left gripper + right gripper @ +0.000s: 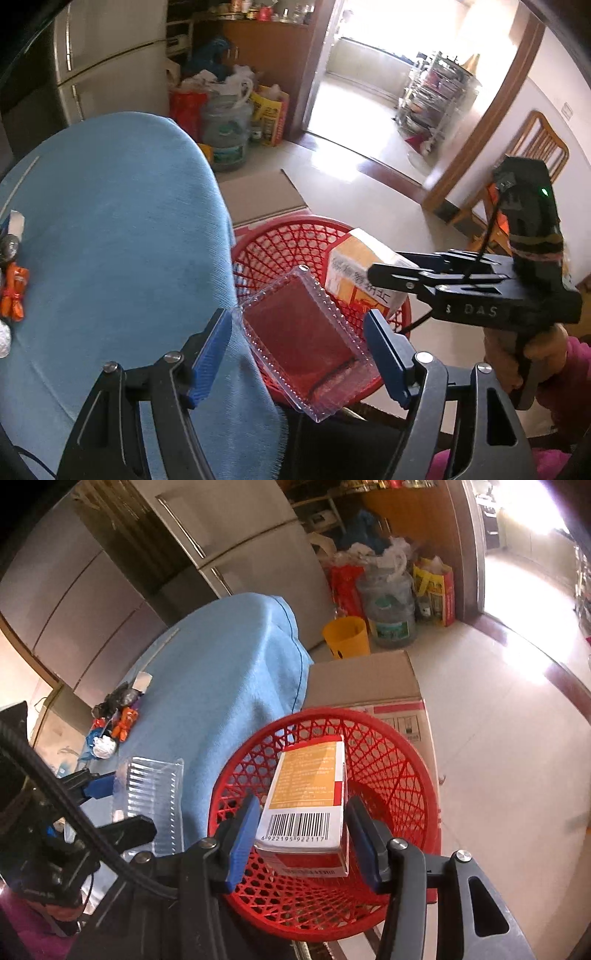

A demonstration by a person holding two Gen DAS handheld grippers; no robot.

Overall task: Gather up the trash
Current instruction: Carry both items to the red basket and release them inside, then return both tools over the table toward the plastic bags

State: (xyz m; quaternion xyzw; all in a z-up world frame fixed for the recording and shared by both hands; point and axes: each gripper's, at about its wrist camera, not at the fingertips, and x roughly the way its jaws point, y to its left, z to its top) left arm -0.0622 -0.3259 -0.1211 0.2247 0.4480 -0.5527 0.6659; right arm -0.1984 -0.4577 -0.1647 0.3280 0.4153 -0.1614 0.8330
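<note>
hovering both grippers over the red basket (399, 775) beside the tabletop (110, 221), so whatever i let go drops straight in. the right gripper (299, 843) is standing over the orange-and-white carton (310, 794), its pads flanking the carton; i cannot tell if they are pressing it. the left gripper (297, 354) is spread wide around the clear plastic tray (306, 343), which is tilting over the basket rim, apparently unclamped. candy wrappers (110, 723) are waiting on the blue cloth (221, 686).
</note>
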